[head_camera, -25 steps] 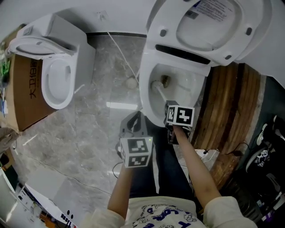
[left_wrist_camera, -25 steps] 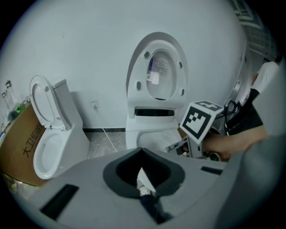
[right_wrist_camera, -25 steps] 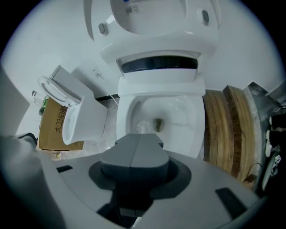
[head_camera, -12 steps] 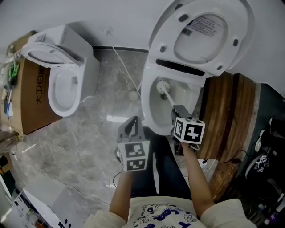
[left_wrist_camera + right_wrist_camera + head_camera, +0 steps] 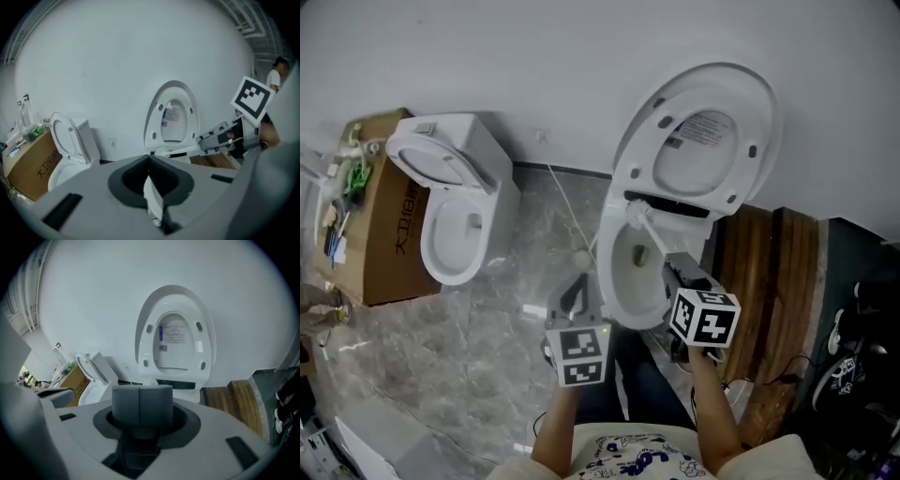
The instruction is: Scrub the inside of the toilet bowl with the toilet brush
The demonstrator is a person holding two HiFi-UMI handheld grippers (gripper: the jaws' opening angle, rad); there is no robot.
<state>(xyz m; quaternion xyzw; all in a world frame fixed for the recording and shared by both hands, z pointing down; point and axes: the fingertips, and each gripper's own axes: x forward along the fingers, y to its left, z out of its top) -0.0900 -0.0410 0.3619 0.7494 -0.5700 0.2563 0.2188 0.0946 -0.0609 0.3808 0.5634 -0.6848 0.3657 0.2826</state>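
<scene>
While the right gripper clamps the white plastic toilet brush by its handle | left gripper closed, empty | we judge brush light, stiff, wet-slippery.

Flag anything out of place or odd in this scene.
A second toilet sits right beside a cardboard box of clutter, and a white cord trails loose across the floor next to it. Nothing looks spilled or broken.

In your right gripper view, the shut right claw covers the toilet brush handle; only a white sliver shows above it. Lid label: print too small to read. Shoes: cut by head view's right edge.
</scene>
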